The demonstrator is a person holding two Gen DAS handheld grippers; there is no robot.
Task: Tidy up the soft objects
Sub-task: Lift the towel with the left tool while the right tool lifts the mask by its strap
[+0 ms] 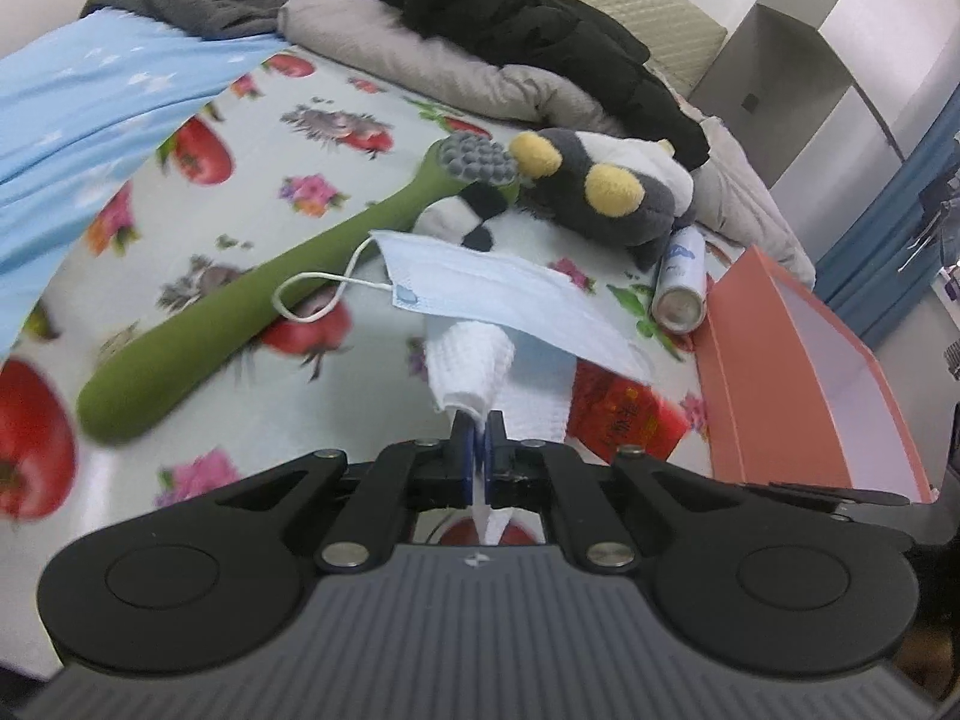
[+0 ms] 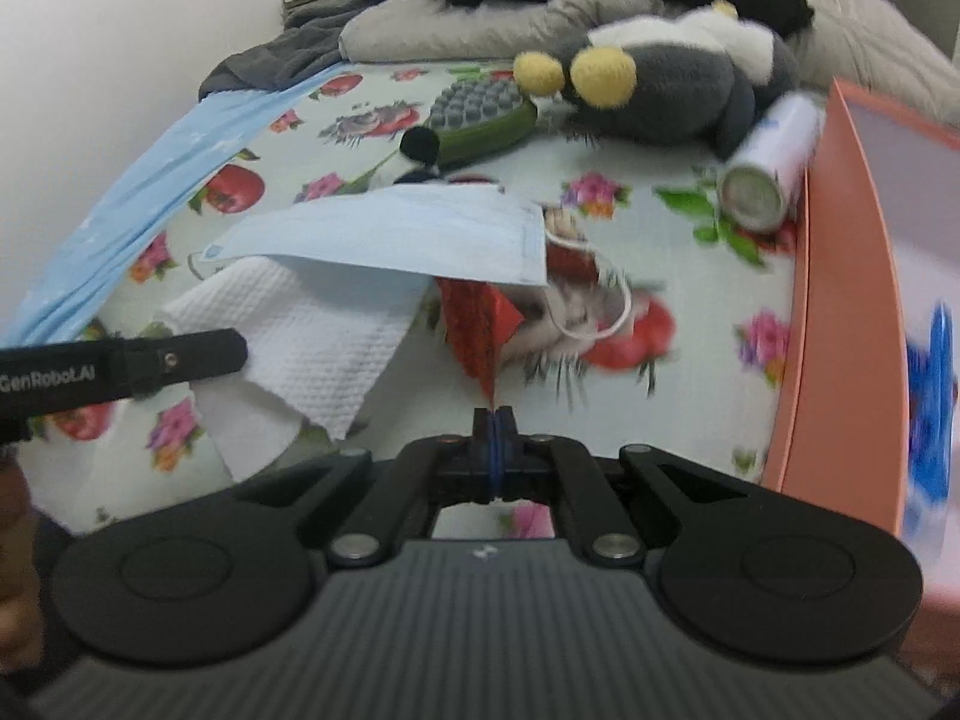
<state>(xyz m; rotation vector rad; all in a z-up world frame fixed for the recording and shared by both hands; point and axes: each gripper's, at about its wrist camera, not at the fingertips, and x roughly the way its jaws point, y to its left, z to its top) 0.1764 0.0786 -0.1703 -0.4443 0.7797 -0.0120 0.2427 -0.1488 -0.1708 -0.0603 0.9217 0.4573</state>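
up close, white waffle-textured cloth (image 1: pixel 474 369) bunches, pinched by left tool (image 1: pixel 478 450).

A bed spread with a pale sheet printed with red fruit and pink flowers (image 1: pixel 252 198) carries a long green massage stick (image 1: pixel 240 294), a grey plush toy with yellow eyes (image 1: pixel 606 192), a white spray can (image 1: pixel 678 282) and, at its right edge, an orange cardboard box (image 1: pixel 774 372).

Even, soft indoor light; no glare, shadows faint. Fisheye distortion bows the floral bedsheet (image 1: pixel 336 192) and curves straight edges toward the frame borders. Motion blur smears the sheet's printed pattern and the blue print in the pink box (image 2: pixel 840 276); both views slightly soft.
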